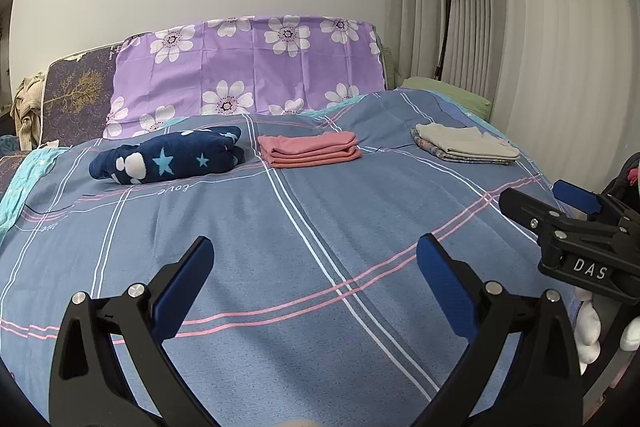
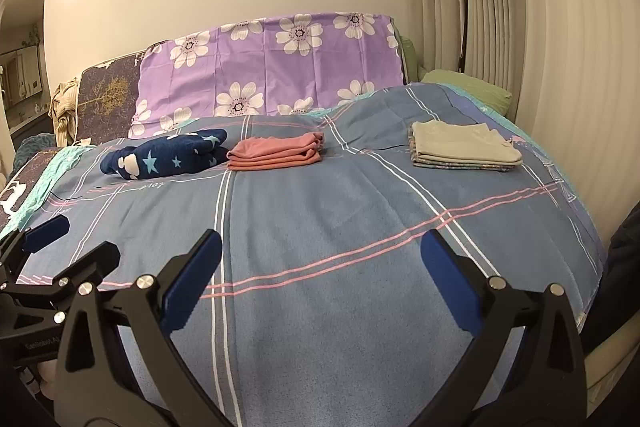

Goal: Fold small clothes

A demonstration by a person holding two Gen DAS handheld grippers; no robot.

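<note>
Three folded piles lie in a row across the far part of the bed: a navy star-print garment (image 1: 168,159) (image 2: 168,155) on the left, a pink folded stack (image 1: 310,149) (image 2: 278,151) in the middle, and a grey-beige stack (image 1: 466,147) (image 2: 464,147) on the right. My left gripper (image 1: 316,255) hovers open over the bare blue plaid sheet (image 1: 280,227), nothing between its fingers. My right gripper (image 2: 322,251) is open too and holds nothing; it also shows at the right edge of the left wrist view (image 1: 540,199).
A purple flowered pillow cover (image 1: 248,67) stands against the headboard. A black floor lamp (image 1: 448,11) and grey curtains are at the right, with a green pillow (image 1: 448,95) below. The bed's right edge drops off near the grey-beige stack.
</note>
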